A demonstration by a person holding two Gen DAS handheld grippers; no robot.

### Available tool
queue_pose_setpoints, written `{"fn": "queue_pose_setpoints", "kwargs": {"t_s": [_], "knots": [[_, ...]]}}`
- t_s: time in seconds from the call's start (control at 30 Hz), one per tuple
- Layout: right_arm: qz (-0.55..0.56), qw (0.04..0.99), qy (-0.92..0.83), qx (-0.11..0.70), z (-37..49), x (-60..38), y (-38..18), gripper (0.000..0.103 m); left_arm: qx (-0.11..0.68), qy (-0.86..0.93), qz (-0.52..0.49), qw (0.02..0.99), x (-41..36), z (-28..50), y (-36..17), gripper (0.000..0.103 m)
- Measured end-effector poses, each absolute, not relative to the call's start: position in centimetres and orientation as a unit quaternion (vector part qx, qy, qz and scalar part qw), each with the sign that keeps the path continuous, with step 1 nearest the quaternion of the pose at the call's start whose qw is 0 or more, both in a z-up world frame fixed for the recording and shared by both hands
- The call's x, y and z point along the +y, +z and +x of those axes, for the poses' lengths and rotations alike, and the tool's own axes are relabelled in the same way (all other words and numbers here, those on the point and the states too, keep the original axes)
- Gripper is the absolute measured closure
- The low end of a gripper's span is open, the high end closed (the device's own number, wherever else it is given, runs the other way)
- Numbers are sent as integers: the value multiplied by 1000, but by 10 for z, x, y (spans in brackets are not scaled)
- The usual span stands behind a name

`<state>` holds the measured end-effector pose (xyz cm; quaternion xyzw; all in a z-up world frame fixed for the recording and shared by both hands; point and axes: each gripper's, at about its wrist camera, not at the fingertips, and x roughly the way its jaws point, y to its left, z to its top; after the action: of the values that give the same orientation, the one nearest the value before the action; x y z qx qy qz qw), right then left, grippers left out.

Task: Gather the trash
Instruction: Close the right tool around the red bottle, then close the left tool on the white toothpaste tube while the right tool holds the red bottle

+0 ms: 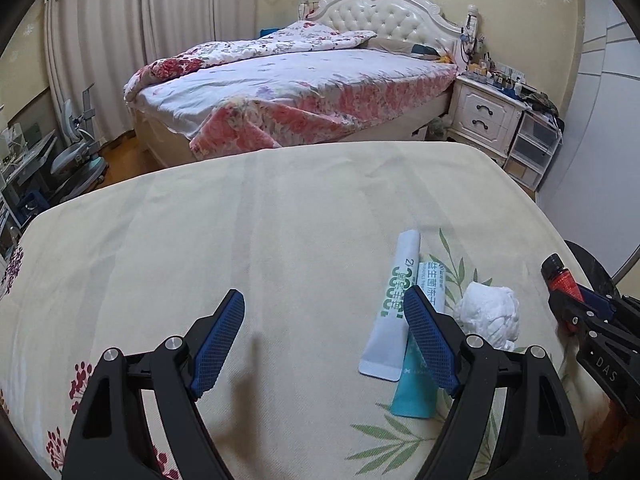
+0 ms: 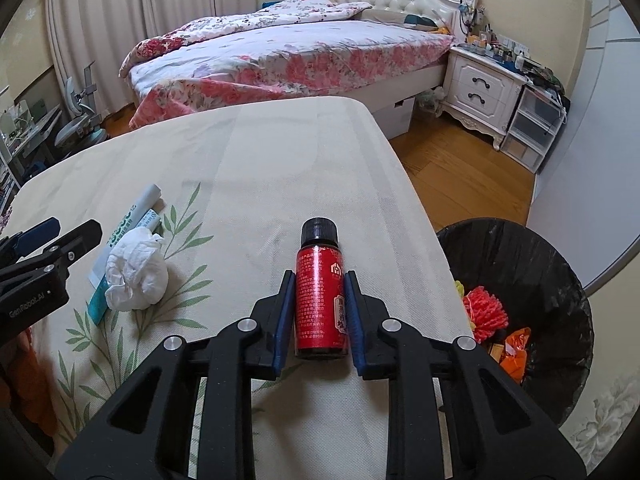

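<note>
Bottle (image 2: pixel 320 300) in red, black-capped, sits pinched between the blue pads of the right gripper (image 2: pixel 318 312); its long axis runs along the fingers, cap toward the far side, base nearest the camera. White print covers its label, too small to read. From the left wrist view only the cap and upper label show, at the right edge. The left gripper (image 1: pixel 320 344) hangs over the cloth-covered table (image 1: pixel 200 240) with jaws spread wide and nothing between them; "GenRobot.AI" is lettered on its body in the right wrist view, and "DAS" shows on the right gripper's arm. Just past its right finger lie two tubes side by side, a white tube (image 1: pixel 394 304) with green lettering, partly readable as "2", and a teal tube (image 1: pixel 420 384) with Chinese characters, both pointing away, the finger hiding their middles. A crumpled tissue (image 1: pixel 490 316) rests just right of them. Right of the table stands a black-lined bin (image 2: pixel 540 264) holding red and orange scraps. Farther off, a floral bed (image 1: pixel 300 92) and white nightstand (image 1: pixel 484 116).
</note>
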<state>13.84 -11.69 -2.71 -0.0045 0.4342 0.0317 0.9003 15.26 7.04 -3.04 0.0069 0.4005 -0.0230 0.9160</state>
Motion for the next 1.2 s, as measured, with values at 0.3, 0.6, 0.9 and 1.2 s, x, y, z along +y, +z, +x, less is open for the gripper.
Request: {"fn": "queue_pose_setpoints", "kwargs": {"t_s": [0.3,0.6,0.9,1.2], "knots": [[-1,900,34,434,139,-117,-28,79,448,-28,33,893,61,170,-43,24],[-1,900,34,434,139,-117,-28,79,435,-22,27,900,67,158,-40,61],[0,900,34,434,139,-116,-28,79,435,-19,28,900,74,137,-39,65],[0,900,35,434,139,-117,-28,79,429,-12,30,903,72,153,-38,46]]}}
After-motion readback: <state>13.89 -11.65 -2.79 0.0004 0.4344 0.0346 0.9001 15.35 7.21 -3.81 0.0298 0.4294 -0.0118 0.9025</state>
